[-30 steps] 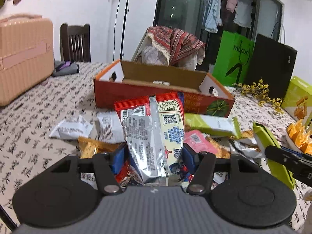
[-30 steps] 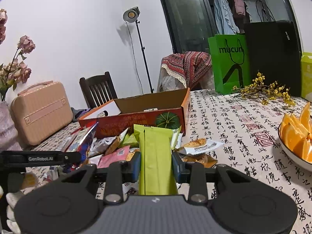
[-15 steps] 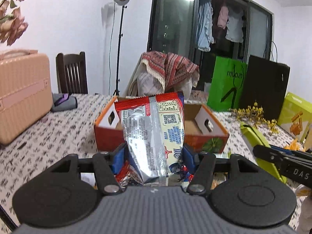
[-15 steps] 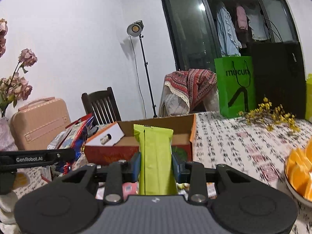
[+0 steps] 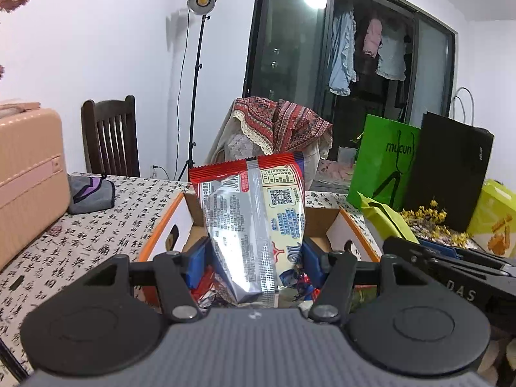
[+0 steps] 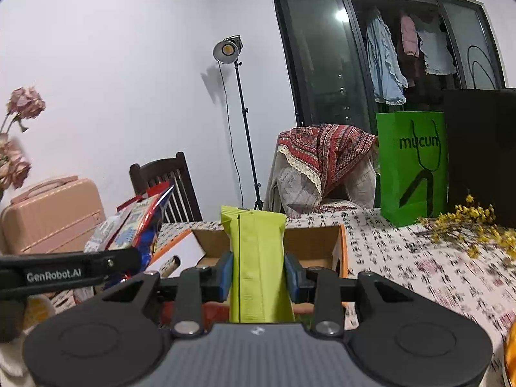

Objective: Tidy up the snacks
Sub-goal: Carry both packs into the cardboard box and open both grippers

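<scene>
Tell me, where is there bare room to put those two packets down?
Inside the open orange-edged cardboard box: the part of its brown floor that shows is bare. The patterned tablecloth is also free between that box and the pink suitcase, past the grey pouch. It is crowded near the green paper bag and yellow flower sprigs.

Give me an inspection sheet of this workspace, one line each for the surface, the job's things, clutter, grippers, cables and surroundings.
Surface: table under a cloth printed with black characters.
Job's things: open cardboard box; red and silver snack packet; green snack bar.
Clutter: green paper bag, black bag, yellow flower sprigs, pink case, grey pouch.
Grippers: left gripper shut on the red and silver snack packet; right gripper shut on the green snack bar; both held up near the box.
Cables: lamp cord hanging beside the light stand.
Surroundings: wooden chair, patterned throw, clothes hanging behind dark glass doors.
</scene>
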Tool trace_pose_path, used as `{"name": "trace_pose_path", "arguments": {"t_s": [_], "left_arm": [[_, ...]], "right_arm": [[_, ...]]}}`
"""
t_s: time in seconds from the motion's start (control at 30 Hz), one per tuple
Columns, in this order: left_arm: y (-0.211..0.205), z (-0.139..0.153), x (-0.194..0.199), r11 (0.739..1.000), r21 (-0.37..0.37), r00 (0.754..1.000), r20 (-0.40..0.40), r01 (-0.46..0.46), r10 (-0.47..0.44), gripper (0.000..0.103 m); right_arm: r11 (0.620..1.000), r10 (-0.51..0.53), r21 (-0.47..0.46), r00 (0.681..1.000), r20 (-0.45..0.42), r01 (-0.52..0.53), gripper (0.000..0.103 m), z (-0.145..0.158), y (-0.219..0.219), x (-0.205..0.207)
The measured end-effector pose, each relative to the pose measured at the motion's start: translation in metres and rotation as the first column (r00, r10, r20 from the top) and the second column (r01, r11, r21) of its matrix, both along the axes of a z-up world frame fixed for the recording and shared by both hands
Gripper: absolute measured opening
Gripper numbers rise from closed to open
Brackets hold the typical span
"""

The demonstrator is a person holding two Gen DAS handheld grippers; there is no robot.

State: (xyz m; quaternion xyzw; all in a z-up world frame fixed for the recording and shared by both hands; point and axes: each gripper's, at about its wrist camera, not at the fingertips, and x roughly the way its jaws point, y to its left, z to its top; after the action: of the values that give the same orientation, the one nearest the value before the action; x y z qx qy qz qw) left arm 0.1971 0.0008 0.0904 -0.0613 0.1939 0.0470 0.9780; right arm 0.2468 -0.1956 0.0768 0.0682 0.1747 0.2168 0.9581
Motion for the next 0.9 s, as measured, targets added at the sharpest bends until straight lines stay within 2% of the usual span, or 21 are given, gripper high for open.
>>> {"name": "trace_pose_path", "arguments": {"t_s": [0.33,0.53,0.7,0.9], "left_arm": [[0.015,0.002,0.068,0.998,-0.034,0.998,-0.027,-0.062,0.061,0.061],[0.029,-0.015,0.107,0.992,-0.054,0.992,-0.061,-0.114,0.111,0.061],[0.038,-0.037,0.123,0.990,-0.054,0.987,-0.100,-0.134,0.128,0.061],[0.037,-0.056,0.137,0.992,-0.026,0.982,-0.147,-0.123,0.118,0.061]], "right_arm": [[1.000,-0.025,-0.005,0.997,-0.069,0.025,0.033,-0.002,0.034,0.077],[0.998,-0.059,0.008,0.992,-0.115,0.060,0.033,-0.020,0.042,0.120],[0.997,-0.067,0.034,0.991,-0.118,0.072,0.033,-0.042,0.035,0.133],[0.999,-0.053,0.005,0.989,-0.137,0.054,0.033,-0.056,0.034,0.139]]}}
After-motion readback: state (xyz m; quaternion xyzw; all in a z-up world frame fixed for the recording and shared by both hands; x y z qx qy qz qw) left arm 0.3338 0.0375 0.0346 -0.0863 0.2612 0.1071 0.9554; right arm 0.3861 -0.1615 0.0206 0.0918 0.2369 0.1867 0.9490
